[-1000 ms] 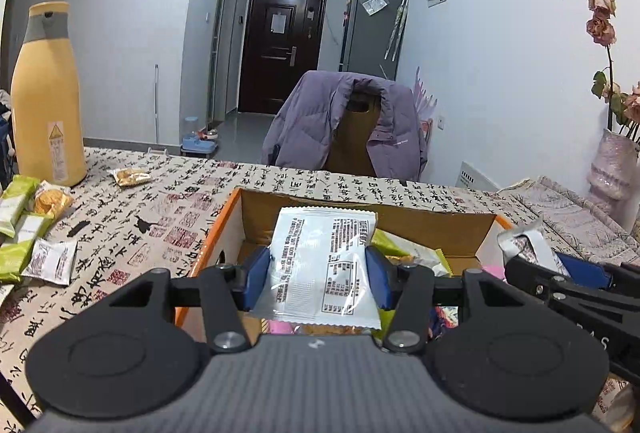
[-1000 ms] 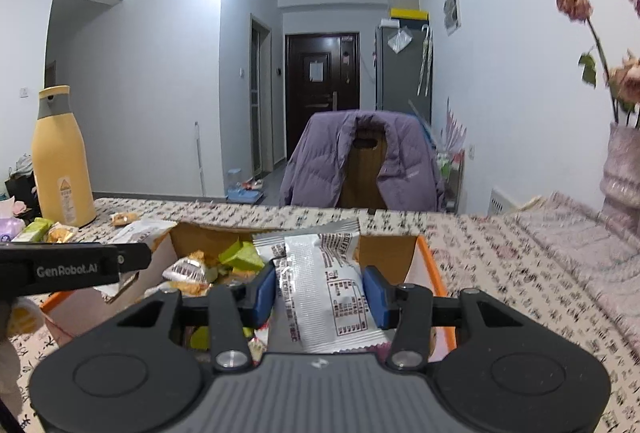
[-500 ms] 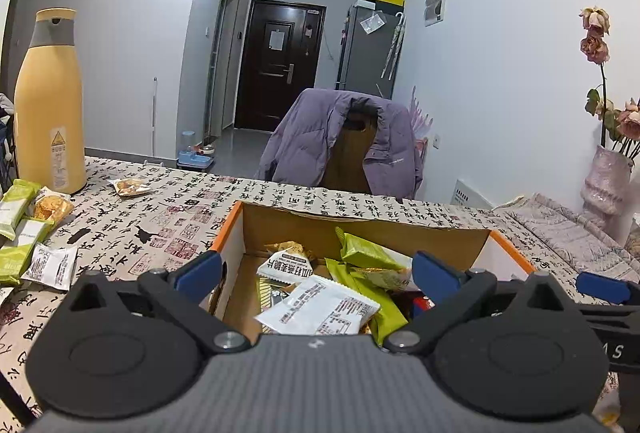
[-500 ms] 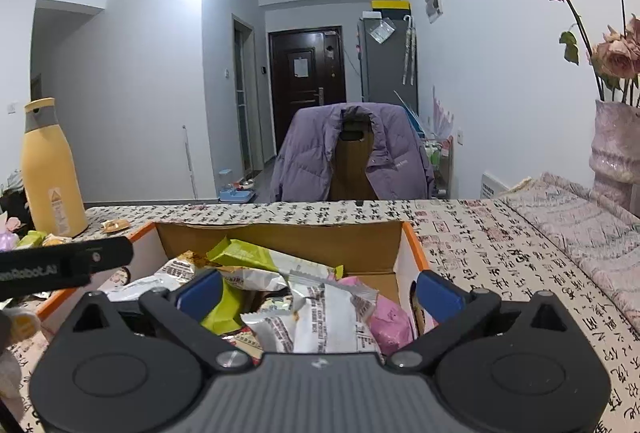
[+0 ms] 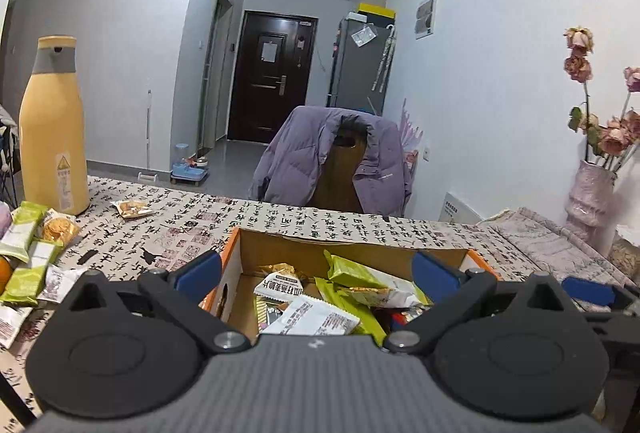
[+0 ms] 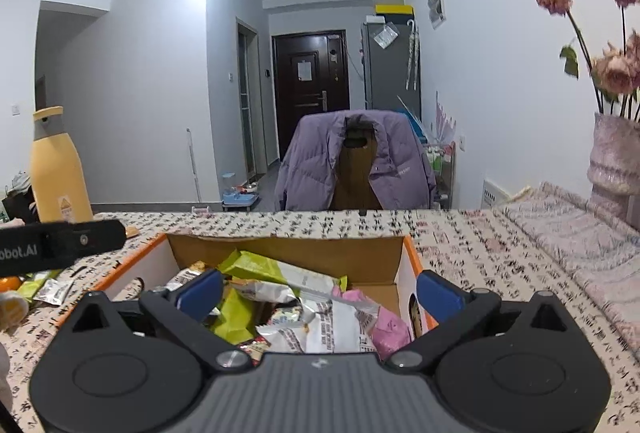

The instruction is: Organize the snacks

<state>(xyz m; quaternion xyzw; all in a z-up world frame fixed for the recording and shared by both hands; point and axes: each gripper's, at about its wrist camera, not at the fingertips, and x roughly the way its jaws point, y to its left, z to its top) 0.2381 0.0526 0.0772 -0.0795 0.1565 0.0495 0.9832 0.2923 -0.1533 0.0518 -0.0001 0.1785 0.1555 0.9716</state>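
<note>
loose snacks: a cluster of packets (image 5: pixel 28 257) is seen at the table's left edge, beside the yellow bottle (image 5: pixel 52 129); one more packet (image 5: pixel 130 209) lies further in, toward the far edge.
key relation: remaining packets lie left of and well apart from both tongs; green bars are laid with long axes roughly toward the far edge; left hand is judged nearer.
left gripper (image 5: pixel 316 271): jaws spread fully, nothing held; hung over the box's left half.
box (image 5: pixel 352 247): orange-rimmed carton, mid-table, already piled with packets (image 5: pixel 312 317).
right gripper (image 6: pixel 318 289): jaws spread fully, nothing held; white packet (image 6: pixel 332 329) lies loose below in the box.
surface: table (image 6: pixel 460 233) covered by calligraphy-print cloth.
room: chair draped with a purple jacket (image 5: pixel 332 161) at the far edge; vase (image 6: pixel 614 161) at the right edge; dark door behind.
</note>
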